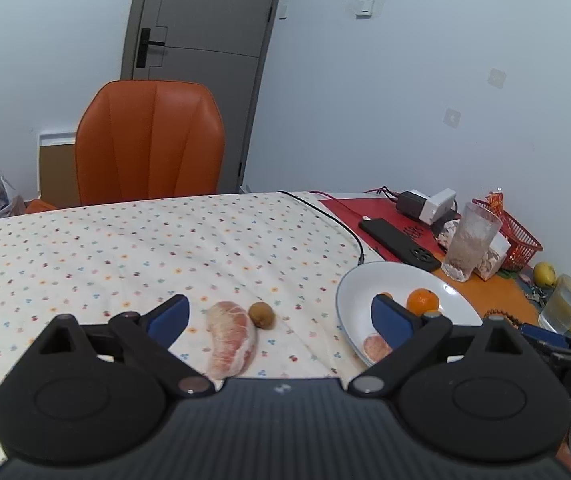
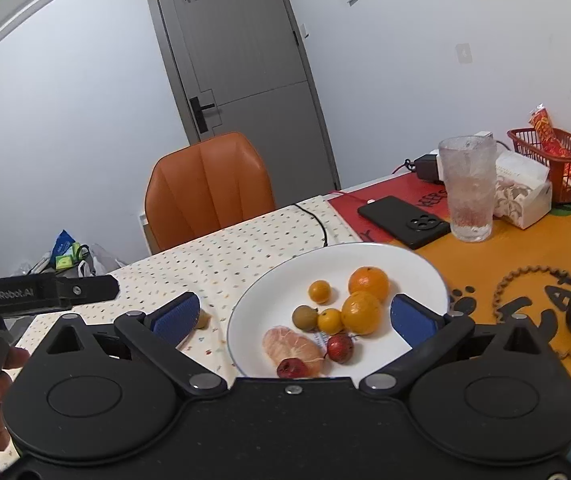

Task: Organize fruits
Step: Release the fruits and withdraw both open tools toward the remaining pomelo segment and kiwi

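Observation:
A white plate (image 2: 413, 268) holds two oranges (image 2: 368, 282), two small yellow fruits (image 2: 319, 291), a brown kiwi-like fruit (image 2: 304, 317), a peeled pomelo segment (image 2: 291, 346) and two small red fruits (image 2: 340, 347). My right gripper (image 2: 297, 316) is open and empty above the plate. On the dotted cloth, a peeled pomelo segment (image 1: 232, 338) and a brown fruit (image 1: 261, 314) lie side by side. My left gripper (image 1: 279, 316) is open and empty just above them. The plate (image 1: 355, 292) is to its right.
A black phone (image 2: 403, 220), a tall glass (image 2: 467, 188), a tissue box (image 2: 521, 196) and a red basket (image 2: 555, 160) stand behind the plate. An orange chair (image 1: 149, 140) is at the table's far edge. A bead string (image 2: 537, 280) lies on the orange mat.

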{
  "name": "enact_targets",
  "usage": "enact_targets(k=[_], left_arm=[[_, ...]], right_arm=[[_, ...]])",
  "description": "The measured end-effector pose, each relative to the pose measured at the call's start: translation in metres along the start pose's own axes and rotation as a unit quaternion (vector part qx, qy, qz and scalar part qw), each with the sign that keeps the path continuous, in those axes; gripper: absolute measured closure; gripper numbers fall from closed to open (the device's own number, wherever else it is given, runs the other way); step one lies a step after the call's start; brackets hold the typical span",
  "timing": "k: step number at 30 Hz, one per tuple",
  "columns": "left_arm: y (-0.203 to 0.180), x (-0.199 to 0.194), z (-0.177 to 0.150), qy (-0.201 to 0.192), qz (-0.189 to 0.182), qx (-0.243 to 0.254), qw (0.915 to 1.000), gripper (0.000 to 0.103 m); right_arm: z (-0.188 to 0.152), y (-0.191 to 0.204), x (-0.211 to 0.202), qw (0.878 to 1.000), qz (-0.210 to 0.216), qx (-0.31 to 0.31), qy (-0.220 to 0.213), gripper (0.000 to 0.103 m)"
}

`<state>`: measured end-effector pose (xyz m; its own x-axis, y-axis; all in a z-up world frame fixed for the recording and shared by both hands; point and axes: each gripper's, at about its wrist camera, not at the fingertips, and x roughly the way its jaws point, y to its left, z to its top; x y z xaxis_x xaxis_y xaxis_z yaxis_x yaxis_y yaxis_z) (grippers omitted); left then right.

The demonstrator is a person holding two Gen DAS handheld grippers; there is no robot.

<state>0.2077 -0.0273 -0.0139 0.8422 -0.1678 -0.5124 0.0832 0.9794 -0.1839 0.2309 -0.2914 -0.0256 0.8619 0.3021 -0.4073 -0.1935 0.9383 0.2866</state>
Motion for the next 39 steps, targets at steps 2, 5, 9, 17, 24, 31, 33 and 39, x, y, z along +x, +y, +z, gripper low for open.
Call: enact_targets(k=[2,5,9,17,24,31,33,39], left_arm=[[0.005,0.000,-0.001,0.006,0.003,0.002,1.0000,0.007],[0.011,0.002,-0.003,0.010,0.011,0.004,0.9999,0.007],[0.019,0.005,-0.005,0.014,0.015,0.002,0.9998,0.007],[0.026,0.025,-0.011,0.033,0.019,0.006,0.9993,0.008],[0.029,0.046,-0.017,0.055,0.023,0.009,0.9982,0.009],[0.023,0.073,-0.021,0.074,0.042,0.014,0.9963,0.009],[0.021,0.079,-0.021,0.074,0.049,0.011,0.9960,0.009],[0.023,0.097,-0.028,0.087,0.071,0.000,0.9937,0.010]], right_arm=[[-0.001,0.003,0.002,1.000,0.001,-0.004,0.003,0.000],[-0.002,0.004,0.006,1.000,0.008,-0.002,0.010,0.000],[-0.004,0.007,0.015,1.000,0.015,-0.002,0.023,0.000],[-0.008,0.020,0.030,0.999,0.034,-0.016,0.039,0.000],[-0.011,0.021,0.043,0.998,0.043,-0.017,0.053,0.000],[-0.010,0.015,0.051,0.997,0.044,-0.014,0.060,0.000],[-0.009,0.012,0.049,0.997,0.051,-0.011,0.055,0.000],[-0.008,0.007,0.056,0.996,0.059,-0.015,0.068,0.000]])
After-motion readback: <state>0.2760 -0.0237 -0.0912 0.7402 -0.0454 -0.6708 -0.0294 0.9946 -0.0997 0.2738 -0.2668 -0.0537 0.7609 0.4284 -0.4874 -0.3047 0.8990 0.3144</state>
